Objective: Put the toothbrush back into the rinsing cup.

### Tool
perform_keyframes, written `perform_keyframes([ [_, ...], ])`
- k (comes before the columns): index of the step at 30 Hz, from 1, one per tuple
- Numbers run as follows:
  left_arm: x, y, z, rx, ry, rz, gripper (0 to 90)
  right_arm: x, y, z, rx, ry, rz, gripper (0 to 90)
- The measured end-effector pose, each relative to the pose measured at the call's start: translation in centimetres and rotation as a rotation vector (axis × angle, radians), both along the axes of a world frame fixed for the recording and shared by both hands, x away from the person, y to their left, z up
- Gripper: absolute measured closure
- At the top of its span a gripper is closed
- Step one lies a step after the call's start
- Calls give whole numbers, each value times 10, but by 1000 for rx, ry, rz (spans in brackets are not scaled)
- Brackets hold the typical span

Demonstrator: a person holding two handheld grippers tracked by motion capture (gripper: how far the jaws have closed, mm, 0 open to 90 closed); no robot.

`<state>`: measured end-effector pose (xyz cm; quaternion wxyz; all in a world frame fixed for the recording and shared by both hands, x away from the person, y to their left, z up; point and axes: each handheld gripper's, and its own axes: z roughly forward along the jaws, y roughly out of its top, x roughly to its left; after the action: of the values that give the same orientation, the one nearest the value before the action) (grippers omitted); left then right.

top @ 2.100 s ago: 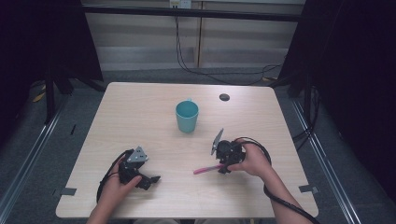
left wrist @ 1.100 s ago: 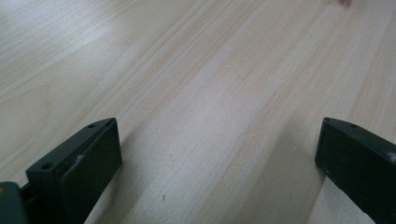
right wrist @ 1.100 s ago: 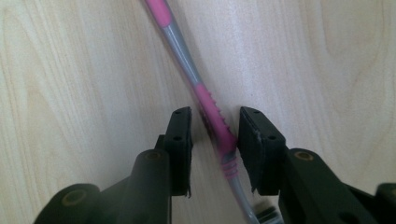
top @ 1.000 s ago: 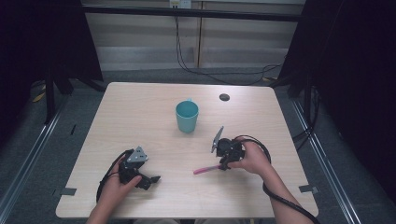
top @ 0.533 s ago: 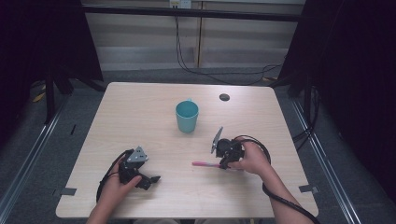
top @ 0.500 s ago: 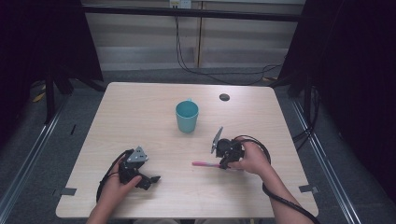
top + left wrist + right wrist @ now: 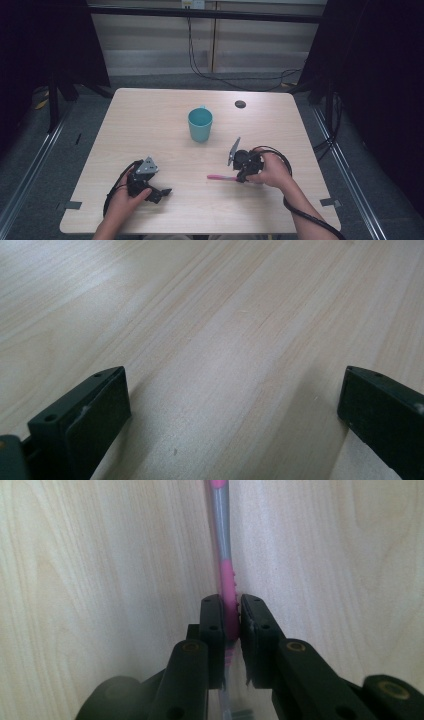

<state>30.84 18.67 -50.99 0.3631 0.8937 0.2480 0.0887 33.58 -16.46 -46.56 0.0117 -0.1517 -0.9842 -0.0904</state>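
Right gripper pinches my slim pink-and-grey plastic toothbrush, probably, low over the pale wooden table; left gripper spread.

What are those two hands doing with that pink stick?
A person sits at a table with a gripper in each hand. The right gripper has its jaws shut on a pink toothbrush, held low over the wood and pointing toward the table's left side. The left gripper rests near the table's front edge with its jaws wide open and nothing between them. A teal cup stands upright in the middle of the table, not touched by either gripper.
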Motion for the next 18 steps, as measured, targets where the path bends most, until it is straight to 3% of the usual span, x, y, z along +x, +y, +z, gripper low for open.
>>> perform_keyframes([
  [8, 0, 0, 0, 0, -2, 0, 1, 1, -3, 19, -5, -26, -12, 807],
  [18, 0, -1, 0, -11, 2, 8, 0, -2, 1, 27, -3, -49, 0, 807],
])
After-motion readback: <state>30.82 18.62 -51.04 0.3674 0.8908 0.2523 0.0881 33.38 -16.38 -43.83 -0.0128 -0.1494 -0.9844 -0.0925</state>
